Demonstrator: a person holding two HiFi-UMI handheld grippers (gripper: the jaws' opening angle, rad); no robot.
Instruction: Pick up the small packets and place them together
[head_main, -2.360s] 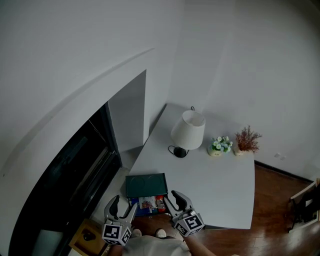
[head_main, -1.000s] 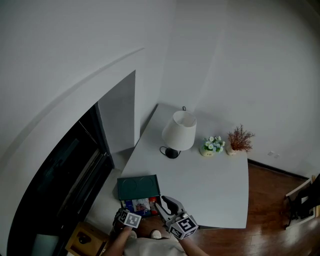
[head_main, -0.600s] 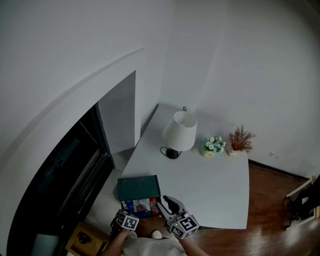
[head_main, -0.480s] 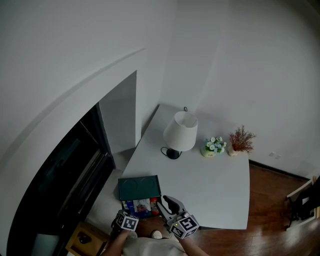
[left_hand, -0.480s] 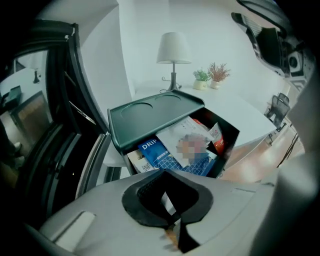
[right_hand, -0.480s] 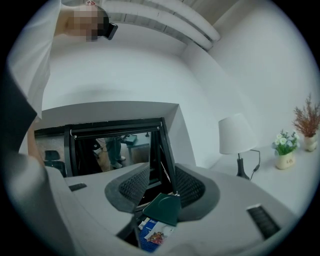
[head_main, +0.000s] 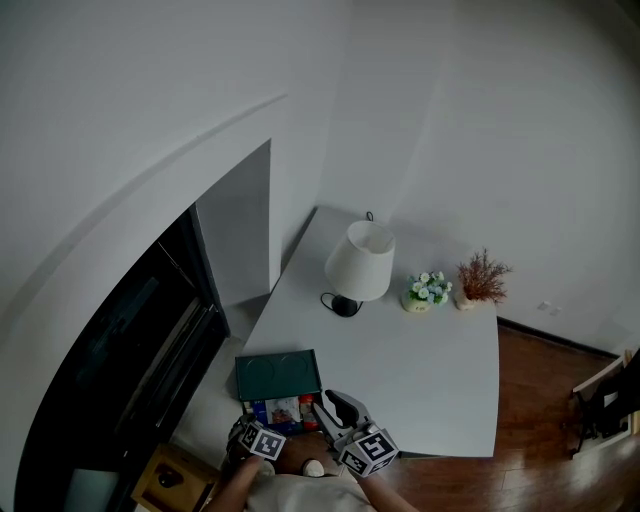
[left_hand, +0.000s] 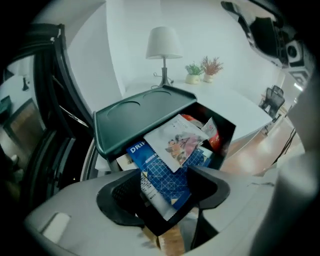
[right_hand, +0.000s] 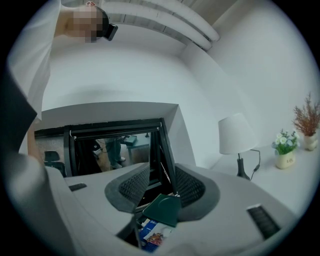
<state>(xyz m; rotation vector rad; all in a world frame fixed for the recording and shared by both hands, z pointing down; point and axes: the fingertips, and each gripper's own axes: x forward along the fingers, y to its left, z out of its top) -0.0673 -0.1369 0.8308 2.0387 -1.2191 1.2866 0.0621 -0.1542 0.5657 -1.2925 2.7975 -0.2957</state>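
Left gripper view: left gripper (left_hand: 167, 189) points steeply down into the dark box (left_hand: 227, 134) at the near edge of the table (head_main: 430, 370). Jaws wide and have just been opening. The blue grid packet (left_hand: 160, 165) sits in the gap, w/ a sliver of space showing each side, so pads look off it, i.e. not gripped. Packet's long axis runs from the printed end up by the green lid (left_hand: 135, 117) down toward the jaw throat, approx along the gripper's own line, skewed a little to the right pad. Its far end is tucked under the white picture packet (left_hand: 179, 142). A red packet (left_hand: 212, 135) sits further right against the box wall, so all packets are inside the box, overlapping. Right gripper (right_hand: 161, 189) is held level w/ a narrow-to-mid gap. Only a corner of the green lid shows low between its pads, seemingly beyond them, nothing pinched as far as I can tell. Judgement: left is clearly the nearer hand. The packet lies lengthwise in the gap, so closing would take it across its short width, and the overlap w/ the white packet may drag that one along.
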